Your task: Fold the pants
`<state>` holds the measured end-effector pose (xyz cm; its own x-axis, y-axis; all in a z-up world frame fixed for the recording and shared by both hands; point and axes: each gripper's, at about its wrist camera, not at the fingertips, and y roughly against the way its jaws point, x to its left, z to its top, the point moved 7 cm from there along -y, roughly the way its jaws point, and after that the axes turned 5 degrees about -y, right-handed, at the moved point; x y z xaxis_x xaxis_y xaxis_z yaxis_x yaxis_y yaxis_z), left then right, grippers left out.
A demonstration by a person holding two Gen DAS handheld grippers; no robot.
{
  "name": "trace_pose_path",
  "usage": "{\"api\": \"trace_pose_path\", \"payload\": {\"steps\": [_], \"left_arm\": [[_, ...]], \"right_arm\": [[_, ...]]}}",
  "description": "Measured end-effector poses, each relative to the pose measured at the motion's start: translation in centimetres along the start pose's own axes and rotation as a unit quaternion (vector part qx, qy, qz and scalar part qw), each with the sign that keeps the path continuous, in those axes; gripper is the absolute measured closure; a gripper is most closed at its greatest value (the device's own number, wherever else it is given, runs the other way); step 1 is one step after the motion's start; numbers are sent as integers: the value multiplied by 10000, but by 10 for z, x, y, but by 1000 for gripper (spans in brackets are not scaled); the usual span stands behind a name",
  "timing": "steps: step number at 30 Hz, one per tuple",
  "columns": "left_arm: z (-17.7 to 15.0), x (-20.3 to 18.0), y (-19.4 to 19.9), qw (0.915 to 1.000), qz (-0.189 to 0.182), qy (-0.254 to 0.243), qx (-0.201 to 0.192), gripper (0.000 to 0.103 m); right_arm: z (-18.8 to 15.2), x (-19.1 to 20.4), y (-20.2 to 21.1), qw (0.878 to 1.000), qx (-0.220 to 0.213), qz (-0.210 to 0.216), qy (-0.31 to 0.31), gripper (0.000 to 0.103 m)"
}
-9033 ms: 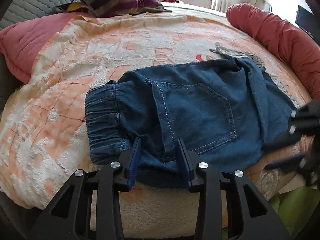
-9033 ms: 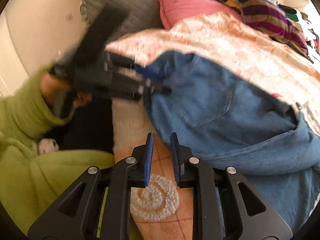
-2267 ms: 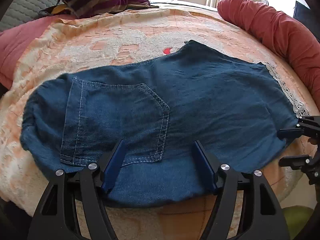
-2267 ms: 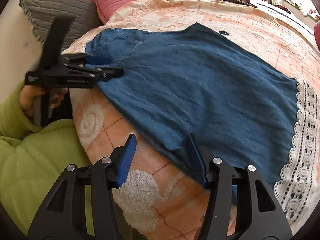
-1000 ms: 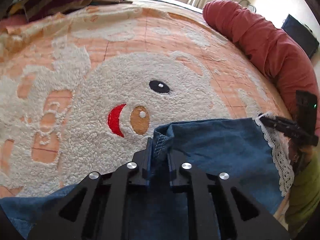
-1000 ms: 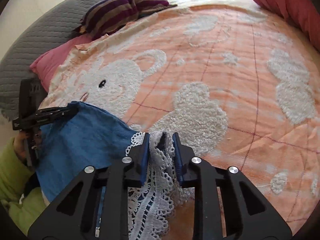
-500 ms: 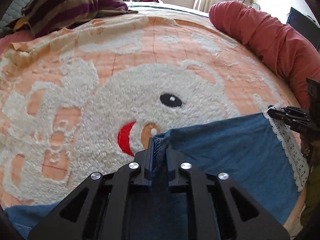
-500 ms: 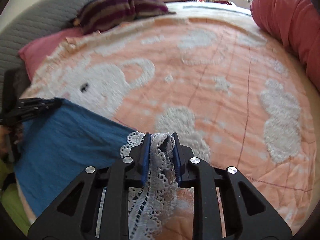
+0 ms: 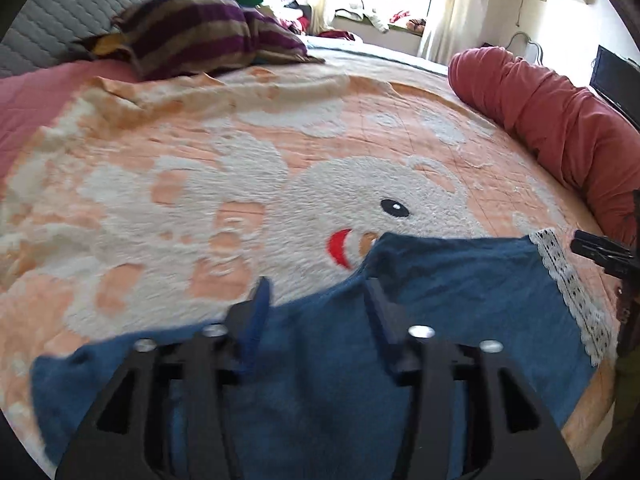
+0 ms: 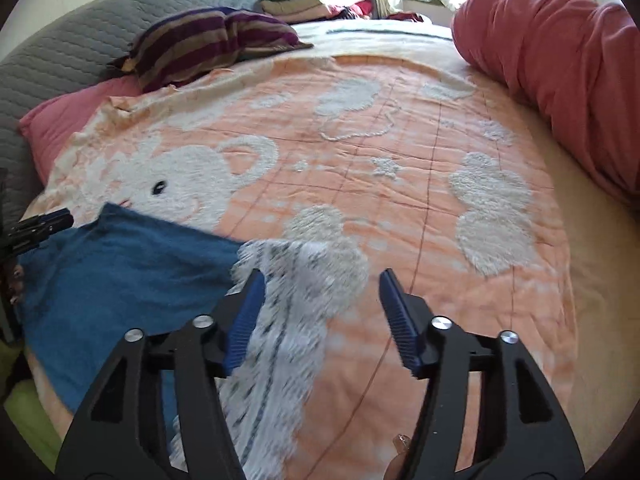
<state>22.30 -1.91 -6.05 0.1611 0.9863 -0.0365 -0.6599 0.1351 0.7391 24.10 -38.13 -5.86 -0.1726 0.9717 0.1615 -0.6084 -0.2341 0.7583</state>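
The blue pants [image 9: 460,300] lie flat on the near edge of the bed's orange blanket [image 9: 200,184], lace hem [image 10: 288,320] at the right. The left tongs [image 9: 316,300] and the right tongs [image 10: 320,304] are opening, spread over the cloth without pinching it.

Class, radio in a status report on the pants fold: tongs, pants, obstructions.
Left tongs and right tongs both opening, gripping nothing. Denim pants lie flat on orange blanket, lace hem released. Nothing in the way.
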Motion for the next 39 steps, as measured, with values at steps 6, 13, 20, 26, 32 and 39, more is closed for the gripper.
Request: {"api": "trace_pose_path", "payload": {"steps": [6, 13, 20, 26, 32, 39], "left_arm": [[-33, 27, 39, 9993, 164, 340, 42, 34], [-60, 48, 67, 9979, 545, 331, 129, 17], [-79, 42, 57, 9955, 848, 161, 403, 13], [-100, 50, 39, 9913, 1128, -27, 673, 8], [-101, 53, 40, 9935, 956, 112, 615, 9], [-98, 52, 45, 9953, 809, 242, 468, 9]], "right_arm": [[-18, 24, 30, 9997, -159, 55, 184, 33], [-31, 64, 53, 9981, -304, 364, 405, 27], [-55, 112, 46, 9953, -20, 613, 752, 25], [-75, 106, 24, 9958, 263, -12, 876, 25], [-101, 55, 12, 9961, 682, -497, 240, 22], [-89, 54, 37, 9988, 280, -392, -1, 22]]}}
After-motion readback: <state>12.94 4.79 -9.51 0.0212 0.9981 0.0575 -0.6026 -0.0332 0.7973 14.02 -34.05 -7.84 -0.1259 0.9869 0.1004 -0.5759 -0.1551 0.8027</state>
